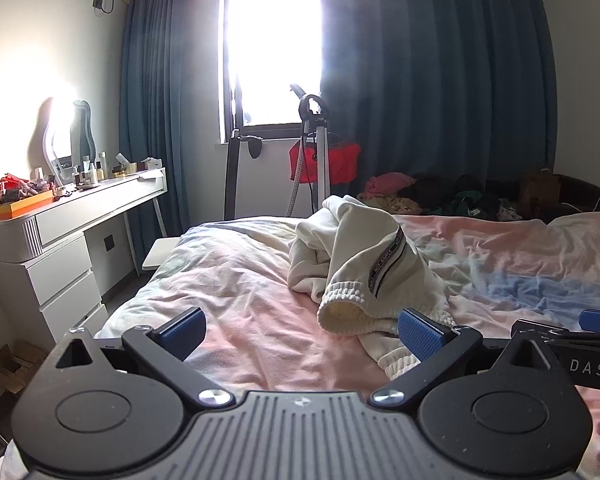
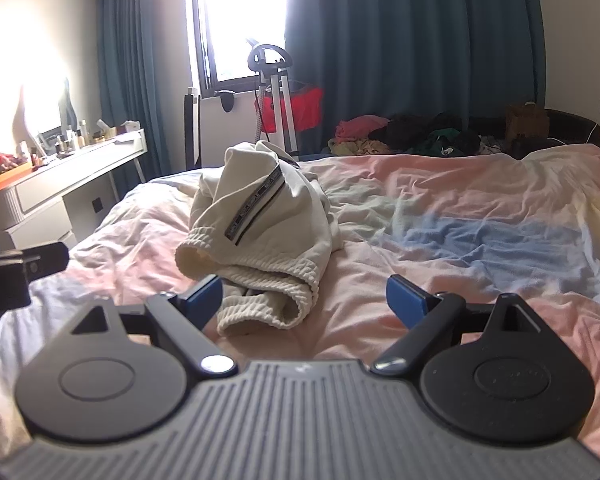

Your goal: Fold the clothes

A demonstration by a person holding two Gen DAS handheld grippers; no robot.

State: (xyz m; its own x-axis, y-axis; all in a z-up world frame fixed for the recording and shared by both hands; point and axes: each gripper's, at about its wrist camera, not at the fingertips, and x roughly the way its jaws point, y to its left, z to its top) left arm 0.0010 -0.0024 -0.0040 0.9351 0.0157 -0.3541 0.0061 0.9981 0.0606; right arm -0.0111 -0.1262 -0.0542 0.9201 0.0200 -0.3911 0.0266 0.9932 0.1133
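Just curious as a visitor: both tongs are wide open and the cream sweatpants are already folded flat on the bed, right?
Not quite. The cream sweatpants lie in a crumpled heap, not folded flat, as the right wrist view shows. Both the left tongs and right tongs are indeed wide open above the bed.

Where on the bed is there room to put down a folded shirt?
The bed cover lies bare right of the crumpled cream garment, over the blue patch and up to the dark clothes pile at the far edge. A smaller bare strip lies left of the garment, toward the dressing table. The far edge is crowded.
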